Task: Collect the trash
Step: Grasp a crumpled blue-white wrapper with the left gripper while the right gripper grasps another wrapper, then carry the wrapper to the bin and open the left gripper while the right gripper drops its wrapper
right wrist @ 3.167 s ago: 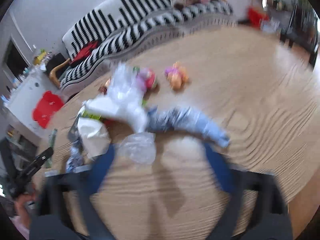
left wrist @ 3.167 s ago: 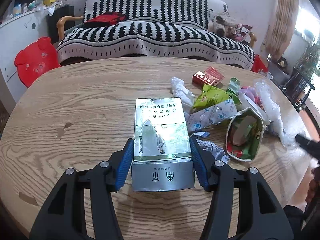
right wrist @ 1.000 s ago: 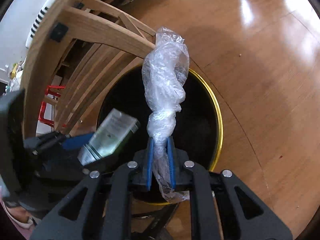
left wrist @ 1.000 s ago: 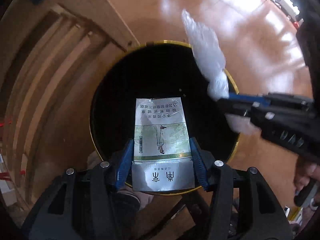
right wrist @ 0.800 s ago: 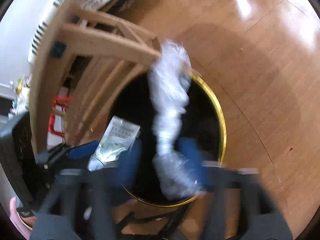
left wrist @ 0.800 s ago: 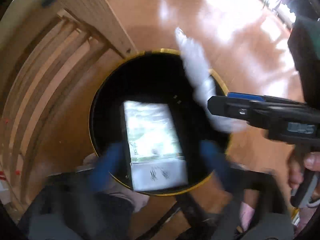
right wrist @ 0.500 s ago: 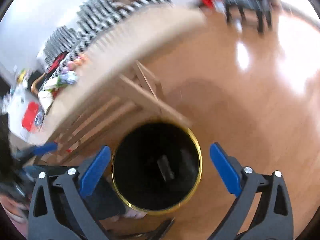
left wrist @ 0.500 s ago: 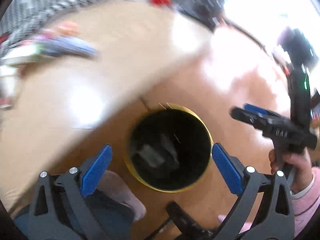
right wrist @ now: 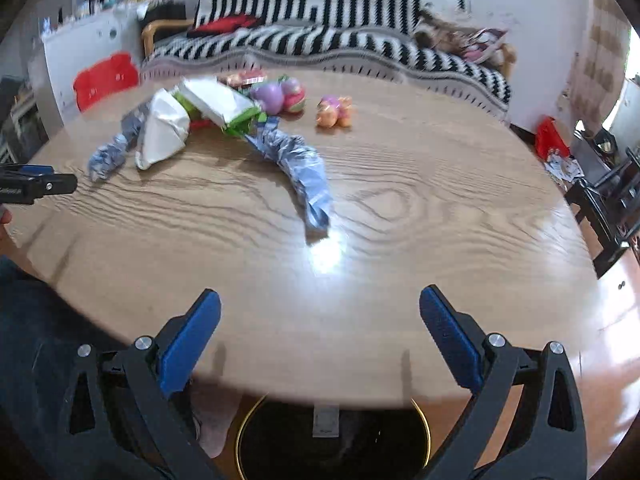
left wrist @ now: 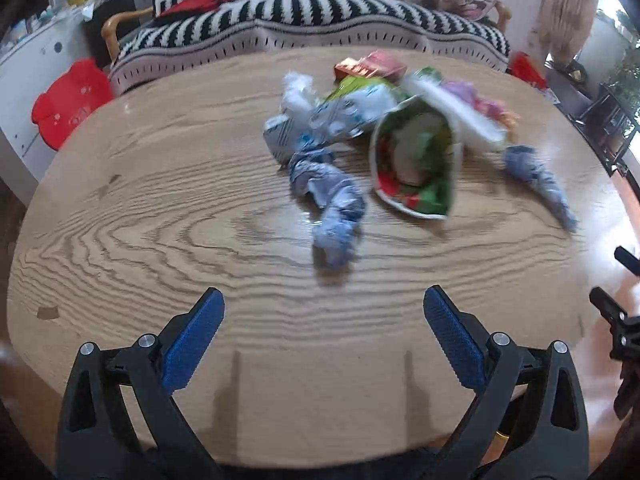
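My left gripper (left wrist: 322, 320) is open and empty over the near edge of the wooden table (left wrist: 160, 208). Ahead of it lie a crumpled blue-white wrapper (left wrist: 332, 200), an open green-red snack bag (left wrist: 416, 164) and more wrappers behind. My right gripper (right wrist: 320, 316) is open and empty above the table's (right wrist: 400, 240) near edge. A twisted blue-grey wrapper (right wrist: 300, 164) lies ahead of it. The black bin with a gold rim (right wrist: 332, 444) stands below the table edge, with the silver box (right wrist: 326, 422) inside.
Pink and orange toys (right wrist: 334, 110) and a white bag (right wrist: 164, 132) lie further back. A striped sofa (left wrist: 304, 12) stands behind the table and a red stool (left wrist: 72, 100) to the left. A dark rack (right wrist: 608, 204) stands at the right.
Both grippers let go of the box and the clear plastic over the bin, opened wide, and rose from the bin to face the table top.
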A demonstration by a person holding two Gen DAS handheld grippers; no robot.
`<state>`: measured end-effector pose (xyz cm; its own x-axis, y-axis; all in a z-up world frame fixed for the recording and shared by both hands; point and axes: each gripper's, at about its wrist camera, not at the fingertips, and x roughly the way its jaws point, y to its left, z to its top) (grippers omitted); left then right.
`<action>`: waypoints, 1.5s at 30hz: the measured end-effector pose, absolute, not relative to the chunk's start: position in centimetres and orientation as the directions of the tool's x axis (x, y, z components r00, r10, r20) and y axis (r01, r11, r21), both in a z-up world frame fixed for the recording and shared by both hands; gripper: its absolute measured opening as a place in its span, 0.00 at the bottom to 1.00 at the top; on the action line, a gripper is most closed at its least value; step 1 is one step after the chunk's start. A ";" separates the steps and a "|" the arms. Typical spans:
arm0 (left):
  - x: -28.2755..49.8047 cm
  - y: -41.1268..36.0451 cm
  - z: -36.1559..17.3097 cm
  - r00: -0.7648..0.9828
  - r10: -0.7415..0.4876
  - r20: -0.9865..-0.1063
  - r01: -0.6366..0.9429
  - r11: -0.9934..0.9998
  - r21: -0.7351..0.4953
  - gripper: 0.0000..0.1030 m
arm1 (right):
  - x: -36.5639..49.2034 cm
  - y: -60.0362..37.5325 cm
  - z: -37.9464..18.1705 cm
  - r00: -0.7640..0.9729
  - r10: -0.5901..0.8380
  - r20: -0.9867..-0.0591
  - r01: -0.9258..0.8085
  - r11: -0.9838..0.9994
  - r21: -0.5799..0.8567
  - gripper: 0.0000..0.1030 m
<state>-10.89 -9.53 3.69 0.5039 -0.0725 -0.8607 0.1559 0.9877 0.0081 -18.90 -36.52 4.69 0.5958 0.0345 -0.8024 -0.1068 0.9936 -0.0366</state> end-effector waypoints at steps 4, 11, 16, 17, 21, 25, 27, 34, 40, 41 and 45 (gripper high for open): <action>-8.6 -8.8 1.5 0.454 -0.085 -0.887 0.160 0.987 -0.013 0.94 | -15.2 -35.8 3.0 0.553 0.031 -0.833 -0.120 0.992 -0.043 0.93; -5.6 -8.8 0.2 0.551 -0.096 -0.829 0.202 0.979 0.021 0.95 | -10.9 -36.3 2.1 0.537 0.089 -0.839 -0.122 0.992 0.027 0.95; -4.1 -9.5 0.1 0.576 -0.124 -0.808 0.242 0.970 0.023 0.95 | -8.8 -36.3 2.1 0.539 0.116 -0.834 -0.168 0.985 0.029 0.95; -3.8 -9.5 0.1 0.575 -0.125 -0.808 0.241 0.970 0.022 0.95 | -8.5 -36.4 2.2 0.536 0.122 -0.835 -0.177 0.984 0.029 0.95; -3.9 -9.5 0.3 0.573 -0.123 -0.810 0.239 0.971 0.021 0.95 | -6.7 -36.3 2.3 0.527 0.118 -0.842 -0.174 0.984 0.029 0.95; -4.3 -9.5 0.2 0.582 -0.112 -0.805 0.221 0.975 0.024 0.95 | -6.3 -36.2 2.2 0.541 0.118 -0.833 -0.169 0.985 0.029 0.95; -4.4 -9.6 0.1 0.582 -0.114 -0.805 0.223 0.975 0.023 0.95 | -6.2 -36.1 2.3 0.541 0.118 -0.833 -0.173 0.985 0.027 0.95; -5.4 -9.1 1.0 0.613 -0.116 -0.782 0.211 0.977 0.020 0.22 | -6.9 -37.1 3.4 0.594 0.110 -0.797 -0.082 0.994 0.076 0.21; -8.5 -9.3 3.7 0.661 -0.142 -0.737 0.229 0.973 0.018 0.22 | -9.6 -38.6 6.2 0.638 0.118 -0.761 -0.034 0.992 0.125 0.21; -9.2 -9.4 4.2 0.661 -0.158 -0.733 0.239 0.971 0.006 0.22 | -10.3 -38.9 6.8 0.643 0.111 -0.758 -0.032 0.992 0.118 0.21; -12.7 -11.1 7.5 0.662 -0.258 -0.704 0.320 0.946 -0.046 0.22 | -13.1 -40.4 8.9 0.664 0.120 -0.738 -0.011 0.989 0.151 0.21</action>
